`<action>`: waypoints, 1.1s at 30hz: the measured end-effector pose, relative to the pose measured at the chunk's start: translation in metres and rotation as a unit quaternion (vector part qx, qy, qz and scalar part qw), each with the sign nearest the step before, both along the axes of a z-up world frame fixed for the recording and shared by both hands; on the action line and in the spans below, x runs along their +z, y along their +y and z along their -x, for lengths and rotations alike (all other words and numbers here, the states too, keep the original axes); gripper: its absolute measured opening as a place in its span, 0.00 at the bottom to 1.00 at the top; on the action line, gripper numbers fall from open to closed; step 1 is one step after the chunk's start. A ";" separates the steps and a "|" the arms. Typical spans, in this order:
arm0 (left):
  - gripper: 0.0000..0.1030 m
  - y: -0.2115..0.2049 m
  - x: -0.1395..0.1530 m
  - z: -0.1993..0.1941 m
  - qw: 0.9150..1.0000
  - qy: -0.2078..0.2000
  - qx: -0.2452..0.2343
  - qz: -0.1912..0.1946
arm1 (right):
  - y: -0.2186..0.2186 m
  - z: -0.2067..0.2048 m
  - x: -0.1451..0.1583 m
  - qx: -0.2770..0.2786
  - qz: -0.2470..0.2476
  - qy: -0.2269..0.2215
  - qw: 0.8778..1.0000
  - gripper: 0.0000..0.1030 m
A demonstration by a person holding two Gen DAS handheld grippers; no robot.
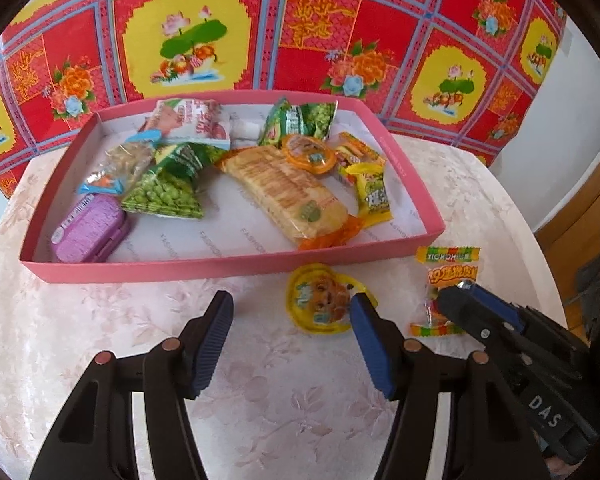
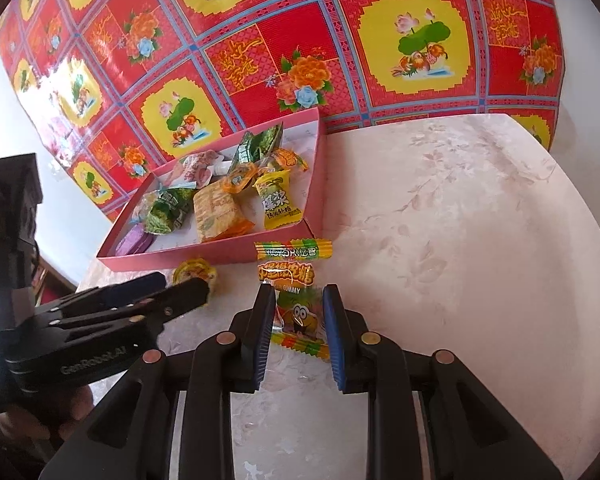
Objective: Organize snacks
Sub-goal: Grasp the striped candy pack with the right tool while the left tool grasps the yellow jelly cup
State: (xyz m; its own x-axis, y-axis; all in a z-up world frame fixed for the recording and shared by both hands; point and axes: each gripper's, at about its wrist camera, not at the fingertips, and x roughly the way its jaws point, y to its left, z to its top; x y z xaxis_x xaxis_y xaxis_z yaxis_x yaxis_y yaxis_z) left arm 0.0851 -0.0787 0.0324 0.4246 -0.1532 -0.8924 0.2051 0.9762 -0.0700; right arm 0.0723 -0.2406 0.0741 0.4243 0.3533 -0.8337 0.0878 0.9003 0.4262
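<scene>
- Straddling a gummy packet [image 2: 298,312] on the table [image 2: 460,240], the right gripper [image 2: 298,330] has its jaws on either side, not visibly pressing; whether it grips cannot be told.
- Left gripper [image 1: 290,340]: released, jaws wide apart, its right finger at the edge of a round yellow jelly cup [image 1: 320,300].
- Both snacks lie just outside the pink tray [image 1: 228,266], whose near wall stands between them and the snacks inside.
- Tray contents: cracker pack [image 1: 284,192], green pea bags [image 1: 164,194], purple tin [image 1: 90,228].
- Behind: red floral cloth [image 1: 320,40].
</scene>
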 end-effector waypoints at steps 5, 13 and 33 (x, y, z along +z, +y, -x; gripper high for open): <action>0.62 -0.003 -0.002 0.000 1.000 -0.014 -0.001 -0.009 | -0.001 0.000 -0.003 -0.004 -0.012 0.003 1.000 0.26; 0.62 -0.011 -0.006 0.004 0.998 -0.039 -0.009 -0.039 | -0.003 0.000 -0.004 -0.007 -0.024 0.008 1.000 0.28; 0.27 -0.019 -0.009 0.013 0.997 -0.055 -0.041 -0.026 | -0.003 0.000 -0.005 -0.005 -0.020 0.010 1.000 0.29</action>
